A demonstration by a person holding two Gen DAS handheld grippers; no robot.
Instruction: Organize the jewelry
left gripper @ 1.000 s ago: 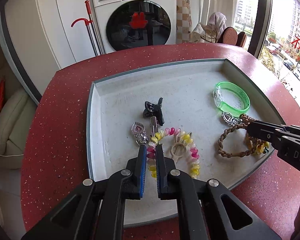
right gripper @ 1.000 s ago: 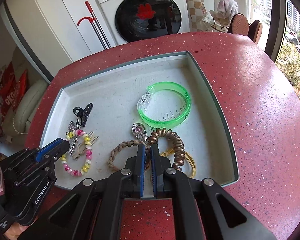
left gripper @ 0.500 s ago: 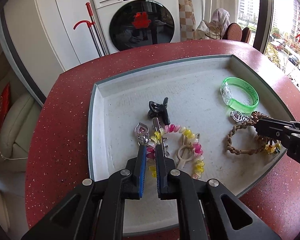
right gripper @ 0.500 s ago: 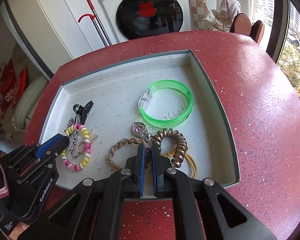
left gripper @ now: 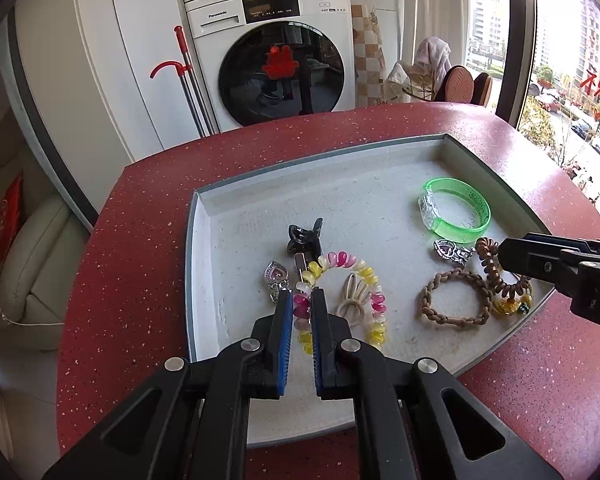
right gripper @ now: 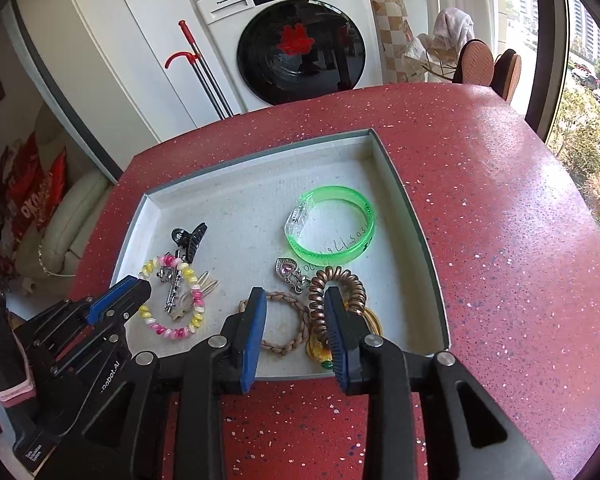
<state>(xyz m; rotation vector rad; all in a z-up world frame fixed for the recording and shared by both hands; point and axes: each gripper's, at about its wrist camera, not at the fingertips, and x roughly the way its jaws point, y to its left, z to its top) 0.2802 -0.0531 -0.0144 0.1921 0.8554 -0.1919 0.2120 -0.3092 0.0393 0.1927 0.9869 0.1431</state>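
Observation:
A grey tray (left gripper: 260, 208) (right gripper: 240, 184) on the red table holds the jewelry. My left gripper (left gripper: 302, 300) (right gripper: 140, 284) is shut and hovers over a pink and yellow bead bracelet (left gripper: 364, 276) (right gripper: 196, 292), gripping nothing. My right gripper (right gripper: 296, 300) (left gripper: 504, 256) is opening. A braided brown bracelet (right gripper: 288, 320) (left gripper: 456, 300) and a bronze spiral hair tie (right gripper: 336, 284) (left gripper: 496, 276) lie below its parted jaws, untouched. A green bangle (right gripper: 332, 224) (left gripper: 456, 212) lies further back. A heart pendant (right gripper: 288, 272) (left gripper: 448, 249) lies between bangle and braid.
A black claw clip (left gripper: 304, 236) (right gripper: 190, 236), a second heart pendant (left gripper: 276, 274) and a beige hair loop (left gripper: 354, 300) lie by the beads. A yellow piece (right gripper: 320, 352) sits at the tray's near wall. A washing machine (left gripper: 280, 52) stands behind the table.
The right gripper's jaws, shut over the braid and spiral tie before, now stand apart, and it has lifted a little. The left gripper stays shut over the beads.

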